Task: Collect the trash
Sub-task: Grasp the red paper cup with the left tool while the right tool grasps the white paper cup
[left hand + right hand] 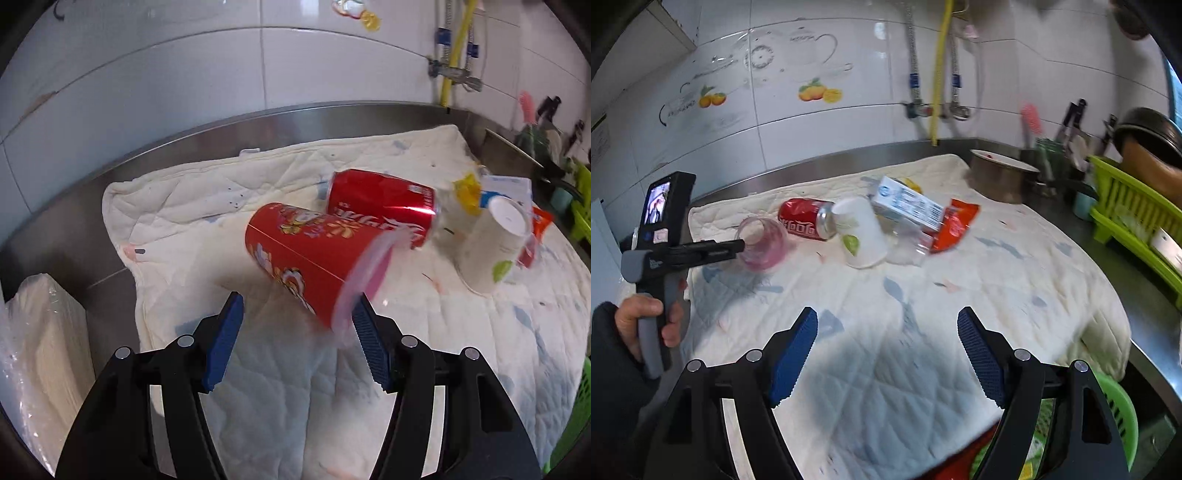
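While both grippers' fingers (975,354) gape empty, red can (803,221) shows white script.

Red paper cup (310,258) on side, beside red can (380,206) – also on side; white paper cup (487,243) upside down, tilted – wrappers (955,225) behind.

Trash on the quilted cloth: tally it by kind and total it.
Paper cups: 2, red cup, white cup
Soda cans: 1, red can
Cartons: 1, blue-and-white box
Wrappers: 1, orange wrapper
Total: 5
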Motion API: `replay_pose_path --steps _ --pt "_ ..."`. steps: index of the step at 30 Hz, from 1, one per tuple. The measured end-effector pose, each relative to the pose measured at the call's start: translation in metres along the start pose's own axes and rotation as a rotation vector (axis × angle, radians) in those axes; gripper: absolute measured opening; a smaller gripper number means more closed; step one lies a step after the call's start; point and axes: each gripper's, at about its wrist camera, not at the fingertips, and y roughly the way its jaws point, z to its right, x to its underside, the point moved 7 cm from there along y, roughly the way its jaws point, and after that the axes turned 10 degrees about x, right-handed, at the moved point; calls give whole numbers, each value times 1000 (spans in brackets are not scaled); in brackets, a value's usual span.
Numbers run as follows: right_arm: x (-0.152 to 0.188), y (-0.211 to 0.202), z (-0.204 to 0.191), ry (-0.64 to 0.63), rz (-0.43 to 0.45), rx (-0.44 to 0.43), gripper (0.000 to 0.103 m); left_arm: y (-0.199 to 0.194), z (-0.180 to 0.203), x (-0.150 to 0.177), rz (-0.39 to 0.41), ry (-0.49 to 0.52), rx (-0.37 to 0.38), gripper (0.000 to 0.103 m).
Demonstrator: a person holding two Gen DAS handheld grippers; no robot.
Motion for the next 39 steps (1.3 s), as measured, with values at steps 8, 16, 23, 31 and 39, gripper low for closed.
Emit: replay_pose_path --steps 8,16,23,31,39 --pt "-37 47 -40 -50 -2 -30 75 18 -16 -7 2 -58 -4 44" --pt "-60 101 -62 -95 -19 -4 74 23 -40 -5 6 -104 19 15" --pt "-73 146 -71 -119 -61 32 70 25 -55 -1 4 -114 28 5" --pt "-74 179 -65 -90 -106 49 60 18 -59 -1 17 -117 61 4" --pt "-74 173 -70 -82 -100 21 53 6 -62 3 20 -121 91 4"
